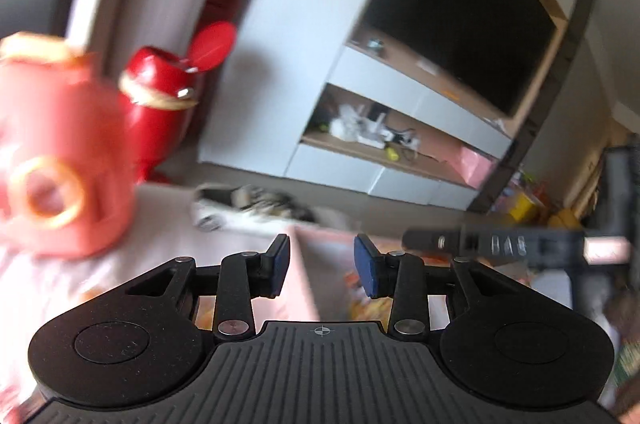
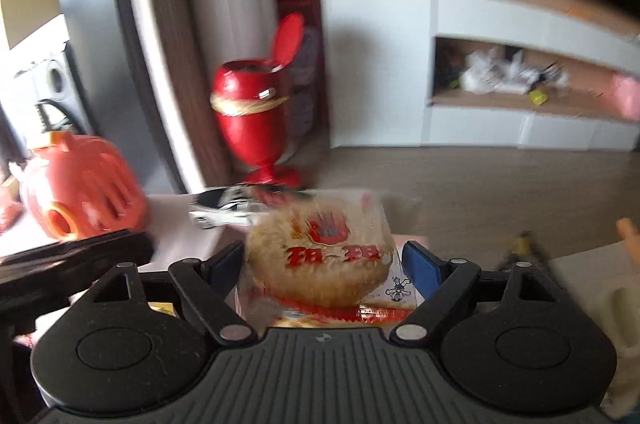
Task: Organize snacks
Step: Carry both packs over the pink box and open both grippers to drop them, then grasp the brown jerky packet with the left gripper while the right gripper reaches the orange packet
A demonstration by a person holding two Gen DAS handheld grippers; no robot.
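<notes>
In the right wrist view my right gripper (image 2: 324, 260) is shut on a clear-wrapped noodle packet (image 2: 320, 256) with red print, and its blue pads (image 2: 420, 264) press the packet's sides. The packet hangs above the white table (image 2: 176, 224). My left gripper (image 1: 323, 266) stands open with a narrow gap and nothing between its blue pads (image 1: 366, 268). It hovers over the edge of a pink box (image 1: 304, 264) holding orange snack packs (image 1: 360, 300). The right gripper's black body (image 1: 500, 244) shows to its right. The left gripper's body (image 2: 72, 252) lies at the left in the right wrist view.
An orange-red slotted plastic container (image 1: 60, 152) (image 2: 84, 192) stands on the table at the left. A red vase (image 2: 252, 120) (image 1: 160, 104) stands on the floor behind. A silver toy car (image 2: 224, 208) (image 1: 248, 204) lies at the table's far edge. A white shelf unit (image 2: 520, 96) and dark screen (image 1: 460, 16) fill the back.
</notes>
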